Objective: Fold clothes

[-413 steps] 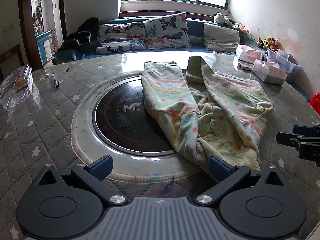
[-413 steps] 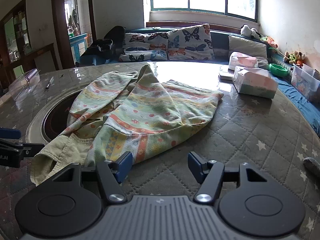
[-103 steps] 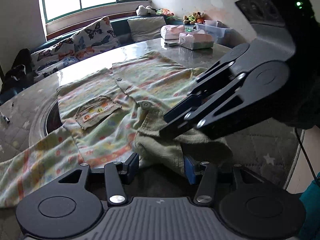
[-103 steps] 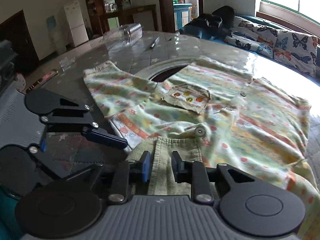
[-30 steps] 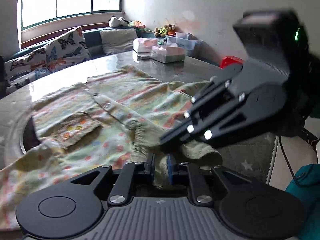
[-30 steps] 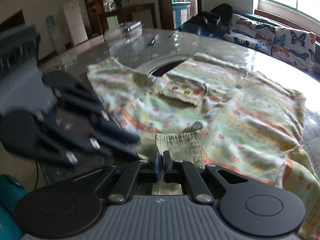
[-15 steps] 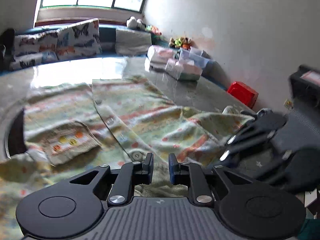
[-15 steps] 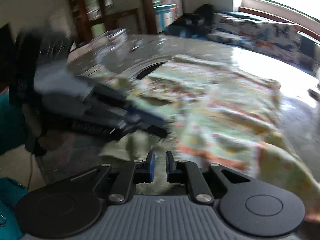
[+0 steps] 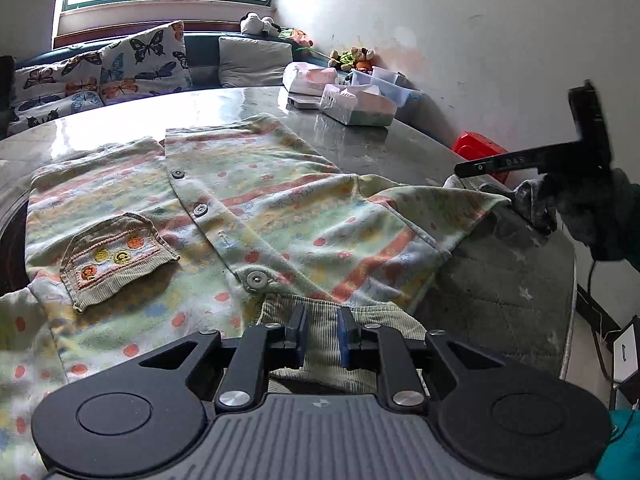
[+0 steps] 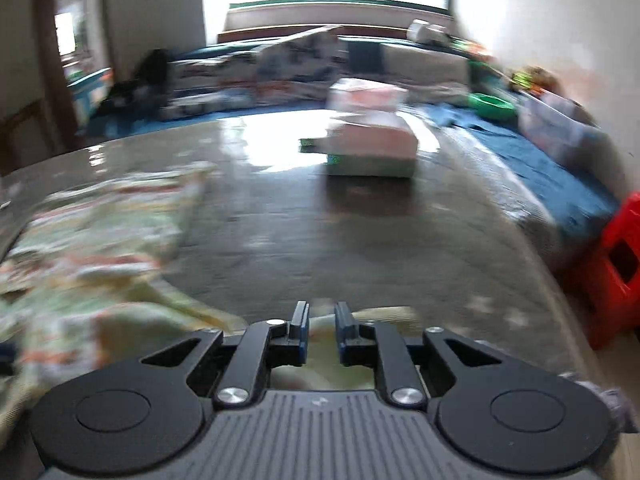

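A pastel striped, dotted shirt [image 9: 280, 200] lies spread face up on the round table, buttons closed, its corduroy pocket [image 9: 116, 252] at the left. The ribbed green collar [image 9: 384, 316] lies flat at the near edge. My left gripper [image 9: 322, 328] hovers over it, fingers narrowly apart with the collar showing between them, not pinched. A gloved hand holds my right gripper, whose finger [image 9: 500, 164] hangs just above the end of the shirt's right sleeve [image 9: 452, 208]. In the blurred right wrist view the right gripper [image 10: 322, 322] is slightly open over a pale cuff [image 10: 384, 312].
Tissue packs [image 9: 356, 106] stand at the table's far right. A red stool [image 10: 616, 264] sits beyond the right table edge [image 9: 568, 300]. Butterfly cushions [image 9: 120, 68] line the sofa behind. A dark round inset [image 9: 10, 248] lies under the shirt's left side.
Both grippers were shut on the collar a second ago and have eased apart. The right gripper has swung away to the right sleeve end. The shirt now lies flatter.
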### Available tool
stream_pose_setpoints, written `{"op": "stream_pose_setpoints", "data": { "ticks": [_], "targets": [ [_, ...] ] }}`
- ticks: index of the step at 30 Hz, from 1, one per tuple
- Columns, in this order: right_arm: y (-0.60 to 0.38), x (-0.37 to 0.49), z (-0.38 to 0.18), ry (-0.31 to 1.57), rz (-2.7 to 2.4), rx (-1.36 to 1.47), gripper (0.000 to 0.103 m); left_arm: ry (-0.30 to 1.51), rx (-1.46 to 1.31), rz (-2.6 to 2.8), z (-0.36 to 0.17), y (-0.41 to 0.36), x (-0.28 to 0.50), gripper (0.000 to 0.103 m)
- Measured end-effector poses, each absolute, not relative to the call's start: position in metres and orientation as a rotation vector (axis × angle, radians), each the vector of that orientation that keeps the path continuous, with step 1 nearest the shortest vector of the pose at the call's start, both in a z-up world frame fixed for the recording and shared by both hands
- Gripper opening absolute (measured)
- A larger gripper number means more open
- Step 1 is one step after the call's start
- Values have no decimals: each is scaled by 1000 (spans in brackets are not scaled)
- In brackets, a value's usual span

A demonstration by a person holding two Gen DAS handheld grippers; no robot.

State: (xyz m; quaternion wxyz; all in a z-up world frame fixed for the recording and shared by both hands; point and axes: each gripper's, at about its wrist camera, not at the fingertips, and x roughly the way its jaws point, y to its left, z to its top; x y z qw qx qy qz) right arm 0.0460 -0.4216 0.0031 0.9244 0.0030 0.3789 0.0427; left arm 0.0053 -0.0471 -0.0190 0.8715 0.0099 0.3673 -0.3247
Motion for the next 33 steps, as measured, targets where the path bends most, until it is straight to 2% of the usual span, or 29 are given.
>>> {"op": "stream_pose_setpoints", "data": {
  "ticks": [2,4,5,9,11,13,21,25,29,33],
  "targets": [
    [-432,51,-2,785,64,16,17,769,25,-677,-19,-48,5,18],
    [-443,55,-8,792,41,26,32,772,30,-675,-18,-49,6,18],
    [-449,58,-11,795,30,31,35,774,32,-674,-18,-49,6,18],
    [-470,67,-22,809,-17,51,35,777,42,-671,-18,-50,6,18],
    [-475,67,-24,807,-25,54,29,777,43,-671,-18,-50,6,18],
    [-475,68,-21,801,-18,48,0,777,44,-670,-19,-51,6,18],
    [-479,70,6,651,-115,-9,0,777,48,-668,-19,-52,6,18],
    [-486,79,-2,698,-133,6,1,776,48,-666,-19,-52,6,18],
    [-478,74,-4,727,-25,45,8,776,44,-665,-19,-51,6,18],
    [-462,80,-17,786,43,17,10,777,43,-667,-19,-51,6,18]
  ]
}}
